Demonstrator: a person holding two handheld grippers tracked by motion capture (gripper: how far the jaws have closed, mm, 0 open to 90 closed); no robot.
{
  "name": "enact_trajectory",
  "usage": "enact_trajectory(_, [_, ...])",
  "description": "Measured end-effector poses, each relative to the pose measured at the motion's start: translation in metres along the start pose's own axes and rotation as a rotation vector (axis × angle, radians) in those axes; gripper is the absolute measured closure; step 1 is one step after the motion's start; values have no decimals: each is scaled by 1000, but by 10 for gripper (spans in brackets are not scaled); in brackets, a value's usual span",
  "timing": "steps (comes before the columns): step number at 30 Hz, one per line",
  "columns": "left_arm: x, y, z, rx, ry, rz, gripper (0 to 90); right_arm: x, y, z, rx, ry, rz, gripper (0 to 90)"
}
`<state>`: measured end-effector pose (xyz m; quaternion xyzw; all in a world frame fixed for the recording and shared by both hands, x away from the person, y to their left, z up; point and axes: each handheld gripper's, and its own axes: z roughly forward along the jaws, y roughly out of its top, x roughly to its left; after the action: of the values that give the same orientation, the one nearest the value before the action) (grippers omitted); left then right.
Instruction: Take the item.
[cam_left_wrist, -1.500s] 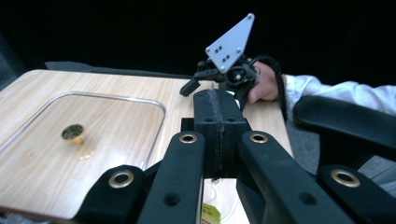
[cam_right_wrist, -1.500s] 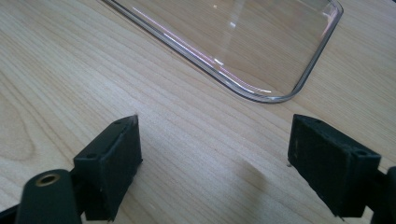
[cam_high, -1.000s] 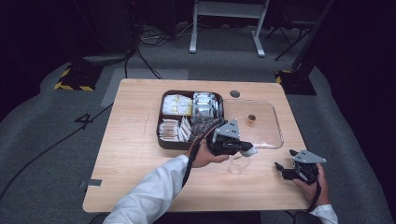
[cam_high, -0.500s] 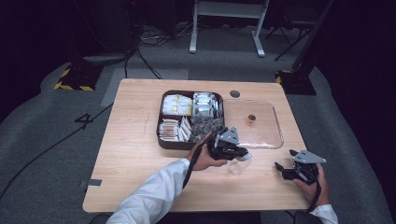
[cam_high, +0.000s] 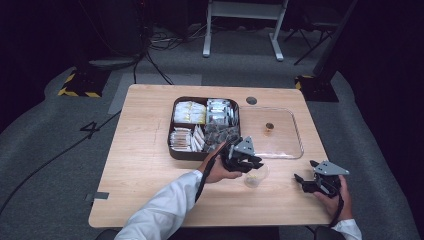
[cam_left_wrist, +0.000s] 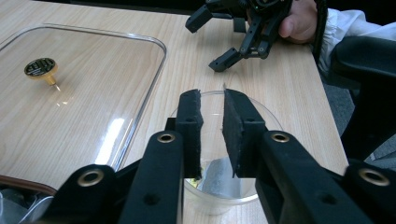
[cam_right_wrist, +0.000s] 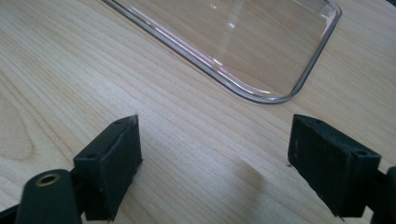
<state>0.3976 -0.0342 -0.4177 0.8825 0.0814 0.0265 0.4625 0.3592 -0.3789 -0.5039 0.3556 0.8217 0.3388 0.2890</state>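
My left gripper (cam_left_wrist: 212, 135) has just been parting its jaws over the clear cup (cam_left_wrist: 224, 186), sachet (cam_left_wrist: 219, 175) apparently dropped inside.

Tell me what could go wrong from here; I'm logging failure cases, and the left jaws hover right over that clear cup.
The left gripper has its jaws just opening above the clear cup, which looks light: a nudge on withdrawal could tip it and spill the packet inside. The cup also stands close to the glass lid, so a sideways slide might knock its rim. The right gripper waits open, apart from the cup.
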Motion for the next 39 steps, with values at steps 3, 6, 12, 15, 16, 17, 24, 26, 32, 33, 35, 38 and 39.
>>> enact_trajectory(3, [0, 0, -2, 1, 13, 3, 734, 0, 0, 0, 0, 0, 0, 176])
enact_trajectory(6, [1, 1, -4, 0, 25, 6, 694, 0, 0, 0, 0, 0, 0, 176])
enact_trajectory(12, [1, 3, -13, 13, 66, 2, 549, 0, 0, 0, 0, 0, 0, 176])
enact_trajectory(15, [2, 3, -16, 17, 82, 3, 496, 0, 0, 0, 0, 0, 1, 176])
enact_trajectory(16, [2, 2, -19, 25, 99, -12, 461, 0, 0, 0, 0, 0, 1, 177])
enact_trajectory(17, [3, 2, -20, 33, 106, -11, 443, 0, 0, 0, 0, 0, 1, 176])
enact_trajectory(24, [3, 1, -27, 87, 162, -16, 332, 0, 0, 0, 0, 1, 2, 176])
enact_trajectory(26, [3, 1, -28, 94, 181, -13, 304, 0, 0, 0, 0, 1, 2, 177])
enact_trajectory(32, [4, 1, -35, 97, 200, -17, 230, 0, 0, 0, 0, 1, 3, 177])
enact_trajectory(33, [4, 1, -36, 98, 205, -15, 222, 0, 0, 0, 0, 1, 2, 176])
enact_trajectory(35, [4, 0, -38, 106, 210, -15, 204, 0, 0, 0, 0, 1, 3, 176])
enact_trajectory(38, [4, -1, -41, 117, 226, -10, 194, 0, 0, 0, 0, 1, 3, 177])
enact_trajectory(39, [4, -1, -42, 119, 239, -3, 194, 0, 0, 0, 0, 1, 3, 176])
